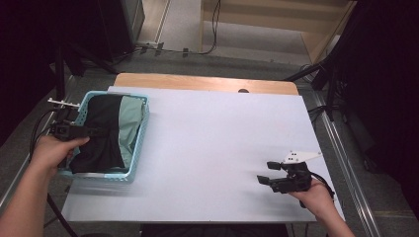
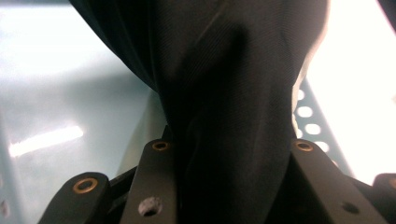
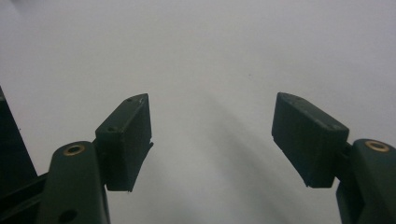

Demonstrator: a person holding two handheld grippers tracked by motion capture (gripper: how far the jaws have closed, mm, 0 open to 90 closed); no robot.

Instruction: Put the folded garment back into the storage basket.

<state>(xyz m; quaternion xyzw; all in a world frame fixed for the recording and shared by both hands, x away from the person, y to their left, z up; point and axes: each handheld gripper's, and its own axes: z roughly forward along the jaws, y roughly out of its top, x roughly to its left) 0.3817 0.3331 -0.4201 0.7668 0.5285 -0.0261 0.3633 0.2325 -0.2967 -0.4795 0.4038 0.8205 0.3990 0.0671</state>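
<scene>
Basket [image 1: 138,157] at the table's [image 1: 217,148] left side, black cloth [image 1: 101,133] lying inside it beside green cloth [image 1: 129,126], left gripper [image 1: 91,131] pinched tight on the black cloth, right gripper [image 1: 268,174] wide open holding nothing, far right of the basket.

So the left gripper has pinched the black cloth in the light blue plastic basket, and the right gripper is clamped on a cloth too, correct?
Not quite. The left gripper is indeed shut on the black cloth in the light blue plastic basket, but the right gripper holds nothing: the right gripper view shows its jaws wide apart over the bare white tabletop.
</scene>
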